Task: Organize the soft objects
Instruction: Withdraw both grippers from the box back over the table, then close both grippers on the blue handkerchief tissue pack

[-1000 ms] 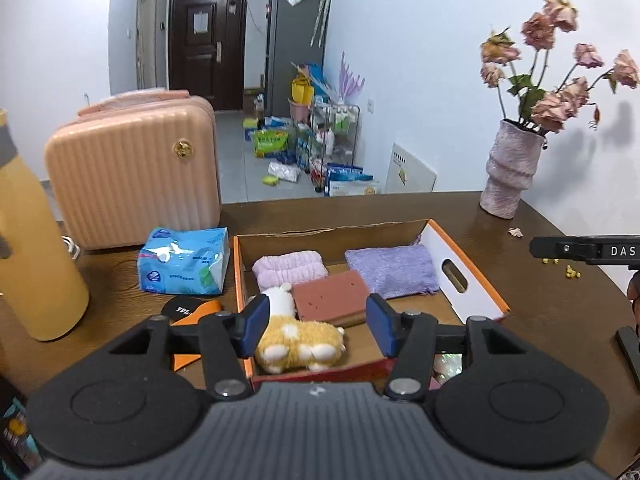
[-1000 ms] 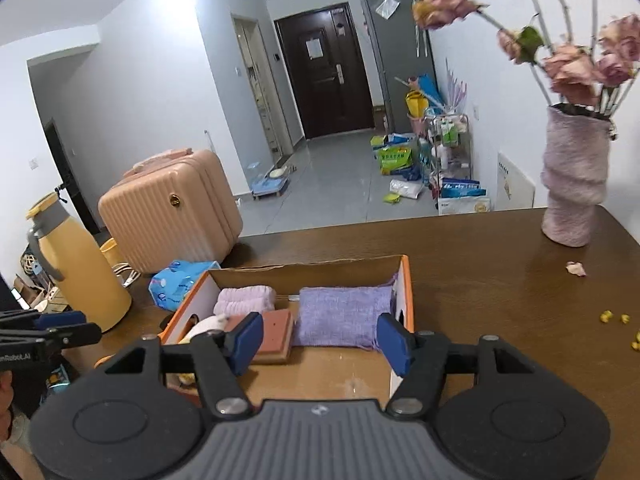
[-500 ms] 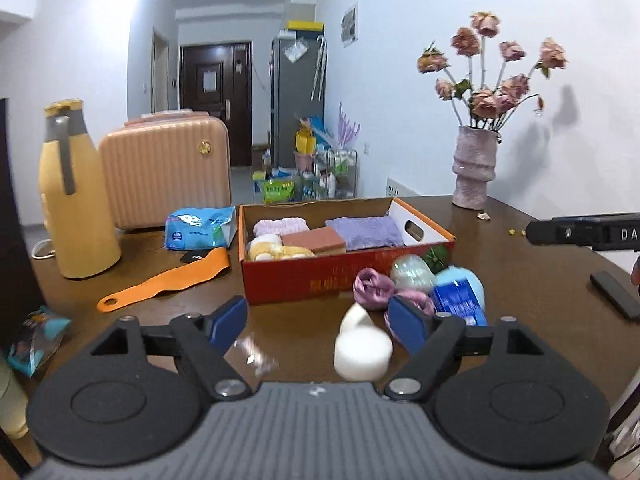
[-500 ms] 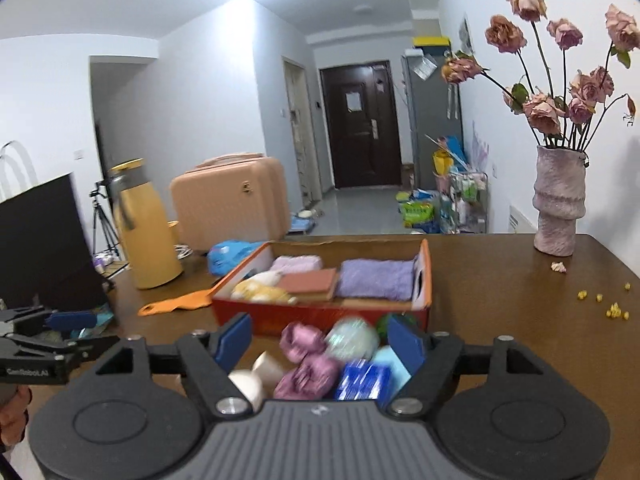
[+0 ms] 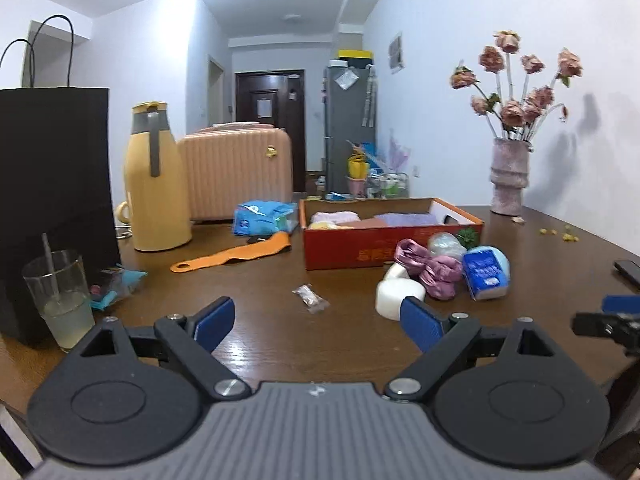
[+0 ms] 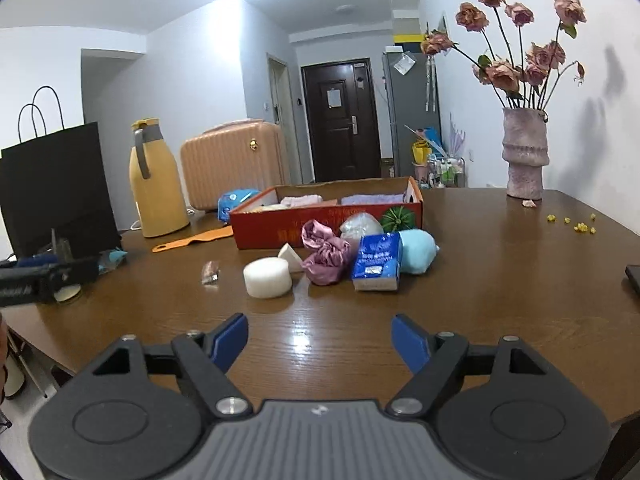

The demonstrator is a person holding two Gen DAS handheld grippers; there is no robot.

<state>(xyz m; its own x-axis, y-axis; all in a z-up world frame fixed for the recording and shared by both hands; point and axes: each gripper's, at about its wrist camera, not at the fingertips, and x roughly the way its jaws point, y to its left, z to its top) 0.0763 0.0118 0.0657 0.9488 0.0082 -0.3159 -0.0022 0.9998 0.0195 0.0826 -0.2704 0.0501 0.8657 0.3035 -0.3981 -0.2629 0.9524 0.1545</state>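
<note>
An orange cardboard box (image 5: 384, 246) (image 6: 328, 224) on the brown table holds folded pink and purple cloths and a brick-red pad. In front of it lie a white round sponge (image 6: 267, 278) (image 5: 398, 298), a white wedge sponge (image 6: 291, 258), a mauve crumpled cloth (image 6: 325, 258) (image 5: 434, 270), a blue tissue pack (image 6: 377, 262) (image 5: 485, 274), a pale blue soft ball (image 6: 417, 250), a clear wrapped ball (image 6: 360, 226) and a green striped thing (image 6: 402, 218). My left gripper (image 5: 318, 322) and right gripper (image 6: 320, 340) hover over bare table short of the pile, jaws opening, nothing between them.
A yellow thermos (image 5: 154, 178), a peach suitcase (image 5: 236, 172), a black paper bag (image 5: 52, 184), a glass with a straw (image 5: 60, 300), an orange strap (image 5: 232, 256), a blue wipes pack (image 5: 264, 218), a small wrapper (image 5: 310, 298) and a vase of dried roses (image 6: 524, 152) stand around. A dark phone (image 6: 634, 278) lies at the right edge.
Both grippers pulled back from over the box towards the table's near edge and sank lower. Their jaws stand wider. The loose pile in front of the box came into view.
</note>
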